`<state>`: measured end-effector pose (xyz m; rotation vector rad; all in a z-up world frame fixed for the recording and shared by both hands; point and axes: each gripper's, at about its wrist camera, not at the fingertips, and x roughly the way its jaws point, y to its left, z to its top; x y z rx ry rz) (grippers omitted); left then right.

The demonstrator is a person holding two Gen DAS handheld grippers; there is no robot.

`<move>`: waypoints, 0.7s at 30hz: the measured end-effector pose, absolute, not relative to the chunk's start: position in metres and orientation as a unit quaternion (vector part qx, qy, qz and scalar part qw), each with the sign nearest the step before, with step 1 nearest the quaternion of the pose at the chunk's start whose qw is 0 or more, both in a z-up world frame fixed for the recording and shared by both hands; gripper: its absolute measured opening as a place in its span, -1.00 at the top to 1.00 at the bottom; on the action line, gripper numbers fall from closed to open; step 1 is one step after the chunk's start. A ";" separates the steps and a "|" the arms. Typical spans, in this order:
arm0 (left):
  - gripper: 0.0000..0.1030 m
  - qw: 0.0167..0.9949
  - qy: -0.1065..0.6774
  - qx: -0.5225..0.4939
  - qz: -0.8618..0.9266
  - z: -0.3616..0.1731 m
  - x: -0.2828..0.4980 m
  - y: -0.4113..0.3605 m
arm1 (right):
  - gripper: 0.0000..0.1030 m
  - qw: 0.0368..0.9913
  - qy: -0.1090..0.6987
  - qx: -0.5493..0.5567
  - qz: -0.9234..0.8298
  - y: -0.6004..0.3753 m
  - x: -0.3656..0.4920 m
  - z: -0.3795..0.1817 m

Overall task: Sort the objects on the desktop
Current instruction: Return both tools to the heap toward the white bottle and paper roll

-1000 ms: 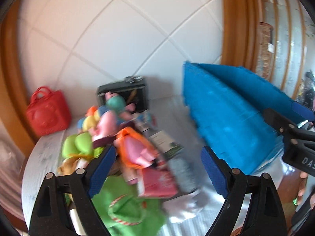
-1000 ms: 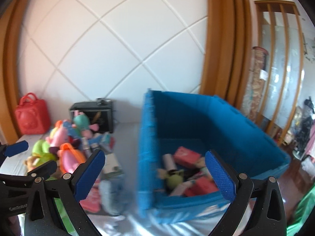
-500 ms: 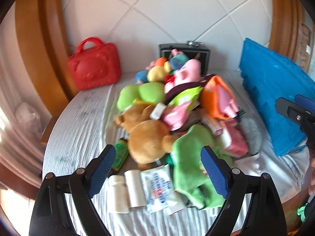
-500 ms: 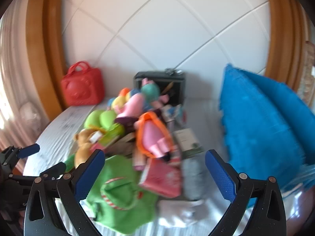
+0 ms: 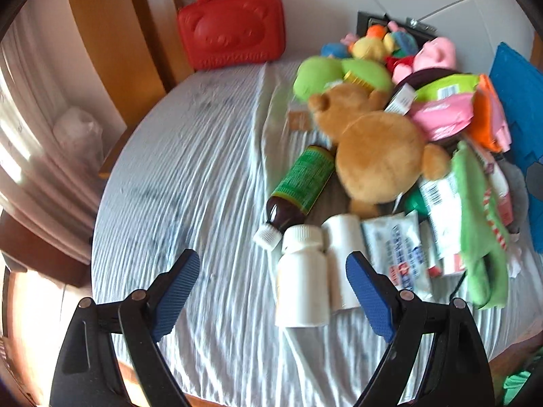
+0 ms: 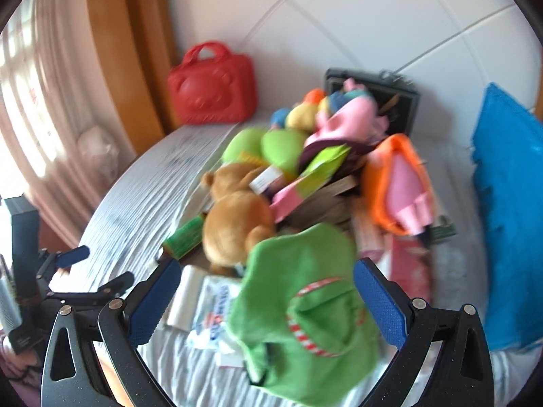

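1. The left hand-held gripper (image 5: 273,283) is hanging with its jaws spread wide and pinching nothing. The white pill bottle (image 5: 303,276) is lying on the tabletop (image 5: 190,169) at about 12 to 1 o'clock from it, near the right fingertip, inside the gap.
2. That bottle's long axis is running roughly 12 to 6 o'clock in the left wrist view, cap pointing away toward 12 o'clock. The jaws would be closing across its short width, which suits a grasp.
3. A white roll (image 5: 342,261) is lying just beside it at 3 o'clock, parallel and seemingly touching, so the right fingertip has to be slipping between the two.
4. A brown bottle with a green label (image 5: 298,186) is lying beyond at 12 o'clock, tilted, cap pointing toward 7 o'clock.
5. The right hand-held gripper (image 6: 261,300) is also spread and empty, with a green cloth toy (image 6: 302,308) filling its gap.
6. The left one is clearly nearer the pill bottle; the blue bin (image 6: 509,210) is standing at 3 o'clock of the pile.
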<state>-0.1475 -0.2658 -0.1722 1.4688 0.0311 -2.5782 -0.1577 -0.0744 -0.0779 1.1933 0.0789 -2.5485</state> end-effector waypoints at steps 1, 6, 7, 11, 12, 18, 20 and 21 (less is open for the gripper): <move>-0.72 0.084 0.013 0.498 -0.863 -0.178 -0.147 -0.269 | -1.00 0.165 0.031 0.427 -0.888 -0.082 -0.160 -0.085; -0.72 0.067 0.016 0.525 -0.848 -0.207 -0.150 -0.277 | -1.00 0.177 0.043 0.455 -0.872 -0.115 -0.167 -0.110; -0.72 0.062 0.016 0.530 -0.846 -0.213 -0.150 -0.278 | -1.00 0.178 0.045 0.458 -0.870 -0.122 -0.168 -0.114; -0.72 0.038 0.031 0.545 -0.837 -0.230 -0.151 -0.282 | -1.00 0.187 0.057 0.469 -0.861 -0.144 -0.170 -0.128; -0.72 0.033 0.036 0.547 -0.835 -0.233 -0.151 -0.284 | -0.99 0.189 0.065 0.472 -0.859 -0.151 -0.170 -0.132; -0.69 0.014 0.034 0.549 -0.835 -0.243 -0.162 -0.280 | -0.25 0.187 0.079 0.502 -0.841 -0.175 -0.173 -0.155; -0.61 0.003 0.042 0.554 -0.831 -0.247 -0.166 -0.280 | -0.15 0.190 0.078 0.512 -0.834 -0.179 -0.175 -0.162; -0.54 0.001 0.044 0.557 -0.829 -0.249 -0.167 -0.280 | -0.03 0.191 0.079 0.518 -0.830 -0.183 -0.175 -0.167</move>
